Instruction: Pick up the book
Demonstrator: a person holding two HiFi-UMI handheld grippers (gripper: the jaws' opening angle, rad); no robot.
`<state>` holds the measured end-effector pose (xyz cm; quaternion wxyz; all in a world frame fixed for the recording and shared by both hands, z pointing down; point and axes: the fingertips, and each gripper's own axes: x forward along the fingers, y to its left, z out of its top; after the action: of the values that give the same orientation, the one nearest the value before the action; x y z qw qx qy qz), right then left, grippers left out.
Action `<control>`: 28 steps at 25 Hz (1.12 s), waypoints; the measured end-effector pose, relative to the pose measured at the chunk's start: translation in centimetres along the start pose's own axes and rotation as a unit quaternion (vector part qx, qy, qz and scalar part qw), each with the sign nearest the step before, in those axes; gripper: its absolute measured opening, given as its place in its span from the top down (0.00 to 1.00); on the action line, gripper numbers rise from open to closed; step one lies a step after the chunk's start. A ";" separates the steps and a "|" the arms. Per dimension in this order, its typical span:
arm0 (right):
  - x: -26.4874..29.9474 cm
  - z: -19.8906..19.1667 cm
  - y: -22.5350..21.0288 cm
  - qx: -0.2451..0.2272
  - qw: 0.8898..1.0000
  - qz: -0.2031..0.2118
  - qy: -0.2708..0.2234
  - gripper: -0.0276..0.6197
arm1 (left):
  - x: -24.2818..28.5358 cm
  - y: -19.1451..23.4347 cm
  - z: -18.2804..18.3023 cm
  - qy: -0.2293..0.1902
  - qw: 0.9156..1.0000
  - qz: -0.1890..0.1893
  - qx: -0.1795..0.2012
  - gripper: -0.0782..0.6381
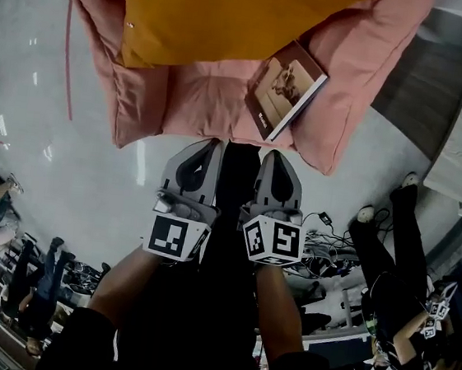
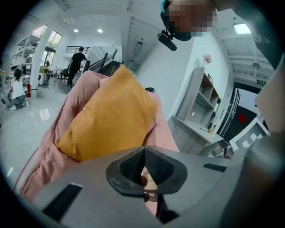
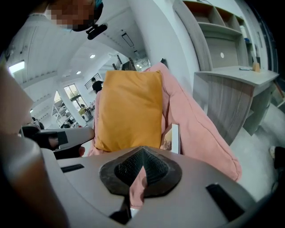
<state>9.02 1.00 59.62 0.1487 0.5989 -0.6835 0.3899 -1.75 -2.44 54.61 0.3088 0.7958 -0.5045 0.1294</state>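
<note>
Left gripper [image 1: 216,143] and right gripper [image 1: 270,153]: approaching, book not yet reached.
Both hover side by side, jaws pressed together on nothing, just off the front edge of the pink seat [image 1: 198,110]. The book [image 1: 287,89] lies flat on it beyond the right gripper, beside the pillow [image 1: 226,13]. Next, I judge, one gripper must spread its jaws and reach the book's near edge.
</note>
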 end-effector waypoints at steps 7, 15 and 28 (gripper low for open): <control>2.6 -2.6 -1.5 0.011 1.000 -0.010 0.022 0.96 | 2.5 0.4 -1.7 0.018 1.000 -0.005 0.005 0.89; 3.8 -3.6 -1.8 0.024 0.999 0.003 0.038 0.74 | 2.7 0.5 -1.8 0.024 1.000 0.002 0.000 0.89; 5.5 -6.3 -4.6 0.052 0.995 -0.007 0.080 0.57 | 3.7 -0.1 -2.8 0.041 0.999 0.009 -0.007 0.89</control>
<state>10.35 1.70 69.06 0.1748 0.5774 -0.6439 0.4706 0.32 -3.31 58.69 0.3337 0.7834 -0.4989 0.1615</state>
